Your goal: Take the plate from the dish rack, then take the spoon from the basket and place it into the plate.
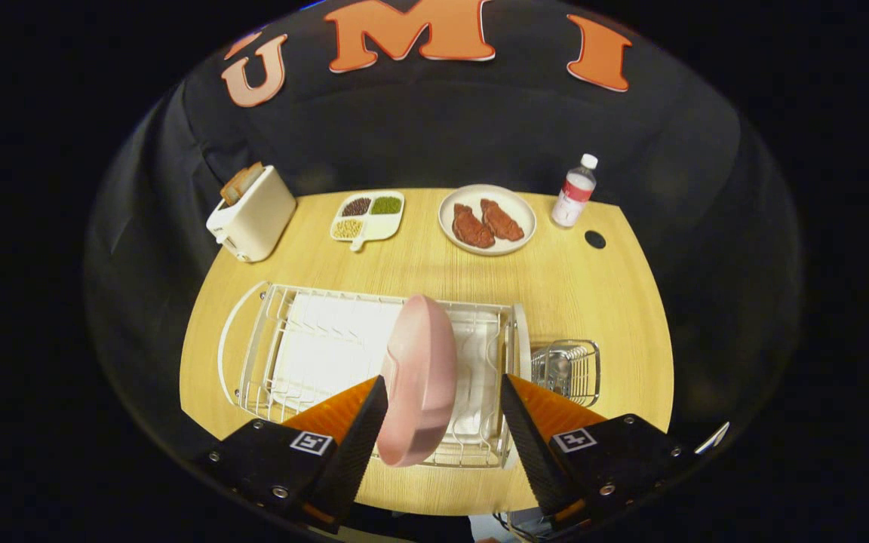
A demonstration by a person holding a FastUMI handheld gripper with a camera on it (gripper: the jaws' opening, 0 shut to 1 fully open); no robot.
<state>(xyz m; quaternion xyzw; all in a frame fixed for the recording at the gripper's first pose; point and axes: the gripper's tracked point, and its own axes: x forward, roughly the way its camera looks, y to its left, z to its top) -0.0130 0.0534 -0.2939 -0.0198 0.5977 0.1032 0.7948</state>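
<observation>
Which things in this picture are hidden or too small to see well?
- Spoon: the basket beside the dish rack is small and glary in the gripper view; no spoon can be made out.
- Dish rack: the upright pink plate covers its middle.
- Plate's lower edge: whether it rests in the rack is unclear.
- Tool: open around the plate; the left finger seems close, contact unclear.

Toaster (252,215) holding bread, divided dish of beans (369,217), plate of meat (487,219), bottle (575,192), wooden table (419,268)
</observation>
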